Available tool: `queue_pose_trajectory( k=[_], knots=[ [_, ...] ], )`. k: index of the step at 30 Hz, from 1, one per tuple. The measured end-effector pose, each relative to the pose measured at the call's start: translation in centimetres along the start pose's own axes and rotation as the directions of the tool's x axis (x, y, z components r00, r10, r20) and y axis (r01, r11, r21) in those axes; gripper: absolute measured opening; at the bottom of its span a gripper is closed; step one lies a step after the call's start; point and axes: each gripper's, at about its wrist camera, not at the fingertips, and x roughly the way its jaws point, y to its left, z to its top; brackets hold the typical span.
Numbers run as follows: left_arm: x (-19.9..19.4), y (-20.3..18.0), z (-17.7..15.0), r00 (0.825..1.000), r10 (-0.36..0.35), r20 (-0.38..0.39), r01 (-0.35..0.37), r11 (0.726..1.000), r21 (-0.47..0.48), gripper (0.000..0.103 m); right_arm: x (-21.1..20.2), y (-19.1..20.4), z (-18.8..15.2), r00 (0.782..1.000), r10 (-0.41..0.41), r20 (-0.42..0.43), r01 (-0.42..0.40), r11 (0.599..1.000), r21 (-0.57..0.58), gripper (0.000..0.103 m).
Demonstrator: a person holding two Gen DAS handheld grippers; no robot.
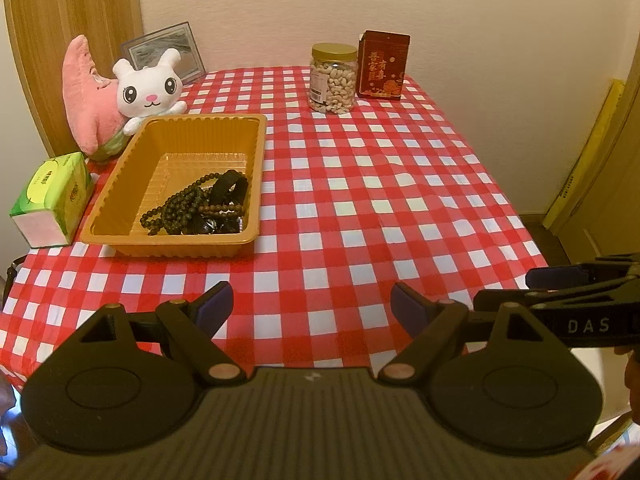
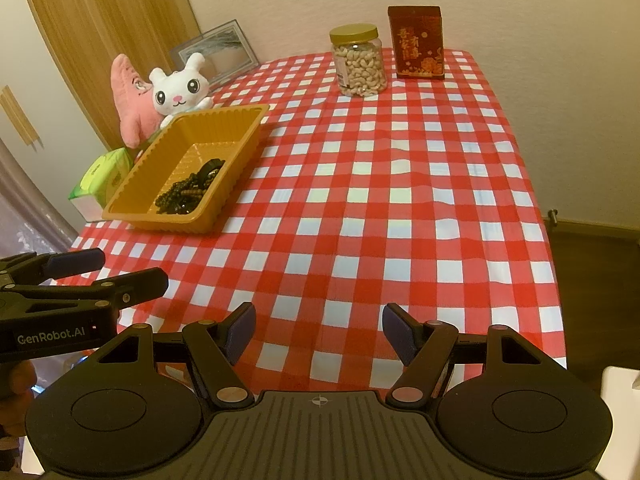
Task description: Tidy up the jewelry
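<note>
Left wrist view: left gripper (image 1: pixel 310 300) fingers apart, empty, near table edge; right gripper (image 2: pixel 318 326) likewise apart, empty. Bead jewelry (image 1: pixel 196 208) heaped in near right corner of orange tray (image 1: pixel 120 184), far left. No loose pieces on checked cloth (image 1: pixel 380 184); judged task done or not begun; next move needs reach to tray

Tray (image 2: pixel 240 114) wall hides part of beads (image 2: pixel 184 196); rabbit (image 1: pixel 146 88) covers frame (image 1: pixel 176 40) corner; jar label (image 1: pixel 318 86) text unreadable.

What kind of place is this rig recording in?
Most likely a home, a dining or living room corner. Cues: a table under a red-checked tablecloth, plush toys beside a framed picture, and a jar of cashews.
</note>
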Motion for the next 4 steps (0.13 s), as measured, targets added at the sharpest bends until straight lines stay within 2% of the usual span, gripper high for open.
queue_pose_trajectory(
  k=[4],
  knots=[
    [0.4,0.14,0.28,1.0,0.003,-0.002,-0.003,1.0,-0.002,0.085,0.21,0.03,-0.04,1.0,0.002,-0.005,-0.002,1.0,0.001,0.07]
  ],
)
